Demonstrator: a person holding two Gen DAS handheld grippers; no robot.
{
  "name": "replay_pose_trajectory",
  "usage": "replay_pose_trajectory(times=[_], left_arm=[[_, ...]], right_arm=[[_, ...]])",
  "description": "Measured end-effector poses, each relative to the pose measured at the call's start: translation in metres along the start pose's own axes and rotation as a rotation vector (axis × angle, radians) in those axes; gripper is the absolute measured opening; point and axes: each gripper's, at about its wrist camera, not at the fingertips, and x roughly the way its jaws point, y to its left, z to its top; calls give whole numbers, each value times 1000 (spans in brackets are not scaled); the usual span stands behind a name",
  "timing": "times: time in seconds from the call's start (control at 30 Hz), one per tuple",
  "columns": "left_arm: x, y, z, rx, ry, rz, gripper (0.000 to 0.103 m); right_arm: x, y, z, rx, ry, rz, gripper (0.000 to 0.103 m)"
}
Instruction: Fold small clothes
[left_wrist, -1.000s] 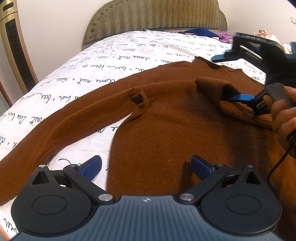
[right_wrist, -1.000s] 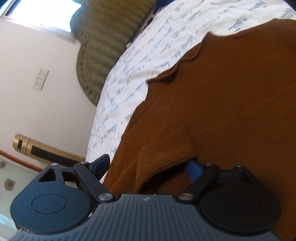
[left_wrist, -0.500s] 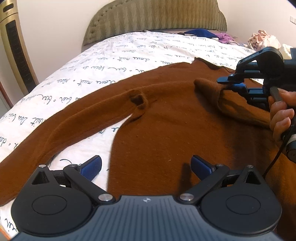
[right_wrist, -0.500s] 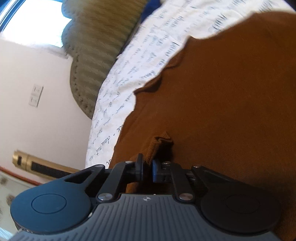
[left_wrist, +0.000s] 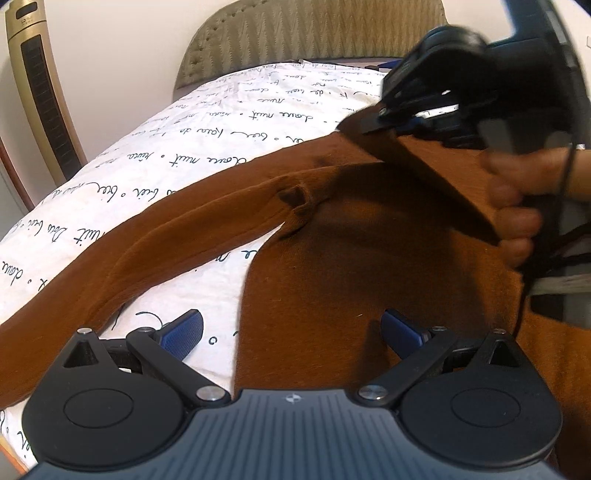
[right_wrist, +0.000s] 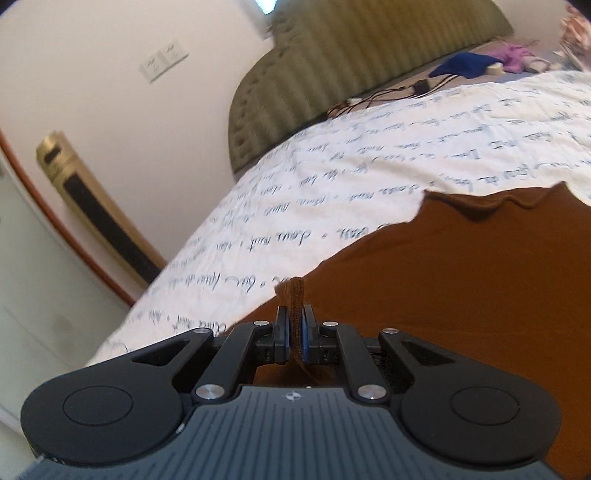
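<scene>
So you've got the bed (left_wrist: 258, 110) with that white script-print cover, green padded headboard (right_wrist: 369, 59) behind it and a gold tower fan (left_wrist: 40, 88) by the wall. The brown sweater (left_wrist: 369, 266) lies spread flat across the cover, one long sleeve (left_wrist: 122, 266) stretched out toward the fan side. Your right hand-held gripper (right_wrist: 294, 334) is clamped on the ribbed cuff (right_wrist: 293, 295) of the other sleeve, holding it lifted above the sweater's body. Your left hand-held gripper (left_wrist: 291, 328) sits wide apart, gripping nothing, straddling the sweater's side edge.
</scene>
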Motion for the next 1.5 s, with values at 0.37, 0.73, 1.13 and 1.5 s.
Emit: replay_pose_trajectory(times=[0.37,0.73,1.13,1.5], left_arm=[[1,4,1,-17,3,0,103],[0,3,2,-11,7,10,103],[-3,0,5,-32,17,38,103],[-13,-10,8,-15,5,58,103]], right_arm=[[-11,5,-18,24,69,85,42],[-27,-14,-32,83,95,21,63],[-74,-35,-53,98,-21,-37,77],[-89,-54,-71,124,-42,-75,82]])
